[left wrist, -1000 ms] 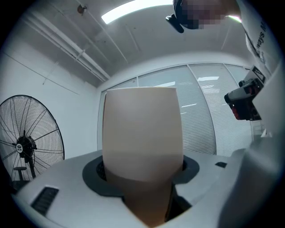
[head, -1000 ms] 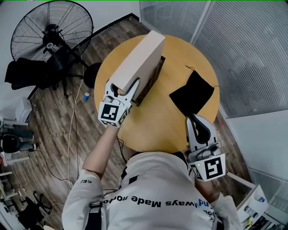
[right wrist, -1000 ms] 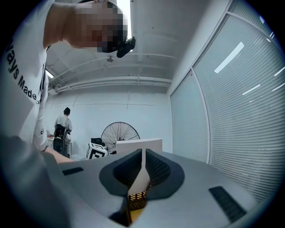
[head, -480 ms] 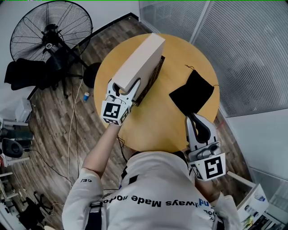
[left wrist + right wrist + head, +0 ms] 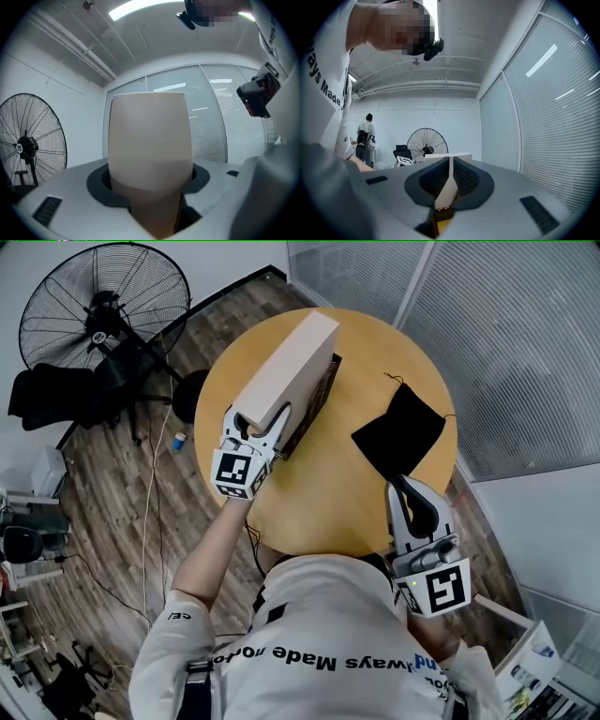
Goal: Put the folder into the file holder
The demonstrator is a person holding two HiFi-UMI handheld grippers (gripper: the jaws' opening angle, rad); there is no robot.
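The beige folder (image 5: 286,371) is up on edge over the round wooden table (image 5: 328,493), running from my left hand out toward the far rim. It stands right against the black mesh file holder (image 5: 319,395), whose wall shows along the folder's right side. The bottom edge is hidden, so I can't tell how deep it sits in there.

My left gripper (image 5: 260,418) is clamped on the folder's near end, one jaw on each broad face. In the left gripper view the folder fills the whole gap between the pads and rises straight up in front of the lens.

Against a second ago, the folder is a touch lower. Its far top corner has slid a little down and inward in the head view, and my left gripper has sunk with it. The grip hasn't changed, same wide spread around the same end.

My right gripper (image 5: 403,486) hasn't budged. It hangs over the near right edge of the table with its jaws pressed together and nothing between them.

Just beyond its tips the black pouch (image 5: 398,435) lies flat on the tabletop, well apart from the holder, exactly where it was. Off to the left, the big floor fan (image 5: 103,320) stands on the wood floor, also unchanged.
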